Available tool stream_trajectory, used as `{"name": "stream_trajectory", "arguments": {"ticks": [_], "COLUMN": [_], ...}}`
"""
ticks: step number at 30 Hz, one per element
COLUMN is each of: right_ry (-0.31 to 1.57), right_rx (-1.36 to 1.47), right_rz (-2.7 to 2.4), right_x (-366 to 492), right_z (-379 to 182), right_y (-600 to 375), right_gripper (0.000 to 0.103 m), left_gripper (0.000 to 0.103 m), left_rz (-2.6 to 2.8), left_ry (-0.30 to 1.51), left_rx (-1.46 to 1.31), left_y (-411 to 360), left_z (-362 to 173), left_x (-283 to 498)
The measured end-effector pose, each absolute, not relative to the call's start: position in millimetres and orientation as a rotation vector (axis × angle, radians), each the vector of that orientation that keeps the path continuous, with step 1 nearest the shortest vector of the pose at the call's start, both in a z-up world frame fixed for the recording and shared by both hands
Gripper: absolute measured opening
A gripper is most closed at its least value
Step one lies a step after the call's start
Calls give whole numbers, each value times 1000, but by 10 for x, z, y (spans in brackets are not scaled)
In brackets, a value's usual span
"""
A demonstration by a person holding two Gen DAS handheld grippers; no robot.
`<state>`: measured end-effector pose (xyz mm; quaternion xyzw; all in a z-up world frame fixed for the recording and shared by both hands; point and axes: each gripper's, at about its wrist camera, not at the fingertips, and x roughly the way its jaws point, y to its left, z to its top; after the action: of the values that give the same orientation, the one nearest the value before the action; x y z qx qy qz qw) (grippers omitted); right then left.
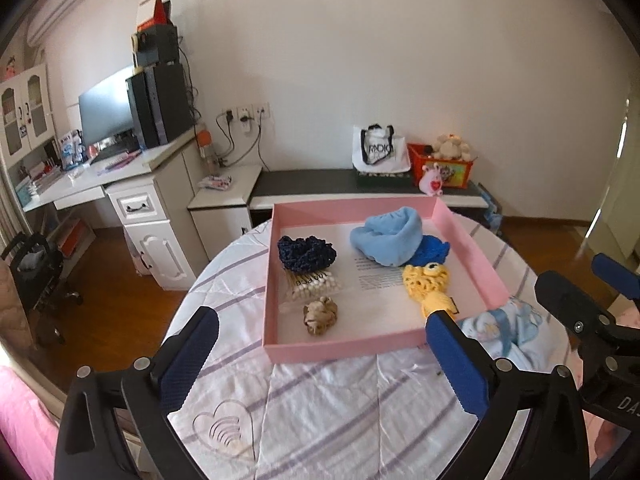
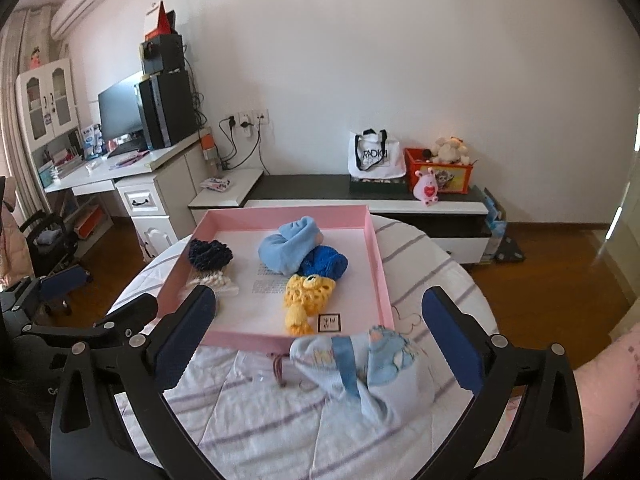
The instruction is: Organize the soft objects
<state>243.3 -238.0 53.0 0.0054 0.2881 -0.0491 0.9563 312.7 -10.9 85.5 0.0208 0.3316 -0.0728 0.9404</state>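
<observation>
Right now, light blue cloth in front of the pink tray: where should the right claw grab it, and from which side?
Grip the raised, bunched fold near the middle of the cloth, about where the blue ribbon crosses it. Come from above and the near side, away from the tray wall. The cloth lies crumpled on the table, so the hump probably gives the open right claw something to pinch.

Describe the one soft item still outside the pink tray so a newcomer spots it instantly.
On the round table's striped cloth, find the pink tray. The pale blue printed fabric piece lies just outside its near edge. Unlike the knitted items inside, it is smooth, printed cloth.
</observation>
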Motion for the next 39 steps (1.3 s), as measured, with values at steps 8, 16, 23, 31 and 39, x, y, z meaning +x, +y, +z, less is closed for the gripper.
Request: {"name": "stream_trajectory", "arguments": {"ticks": [8, 16, 23, 31, 39], "right_ry": [527, 467, 396, 319, 260], "right_rx": [2, -4, -27, -56, -71], "right_rz": [-99, -95, -96, -101, -92], "right_x": [1959, 1582, 1259, 970, 763], "right_z": [679, 796, 920, 1036, 1116], "right_y": [-2311, -2258, -2175, -2062, -1998], "right_gripper": [103, 103, 103, 103, 103], "left_gripper": [103, 103, 103, 103, 103], "left_rz": [-140, -131, -159, -169, -163], "left_ry": [602, 542, 496, 431, 389], "left_rx": [45, 39, 30, 7, -10], "left_y": [-65, -10, 36, 133, 170], "left_z": [1019, 1130, 1225, 1334, 1361], "left_x": [2518, 2044, 1669, 1282, 1055]}}
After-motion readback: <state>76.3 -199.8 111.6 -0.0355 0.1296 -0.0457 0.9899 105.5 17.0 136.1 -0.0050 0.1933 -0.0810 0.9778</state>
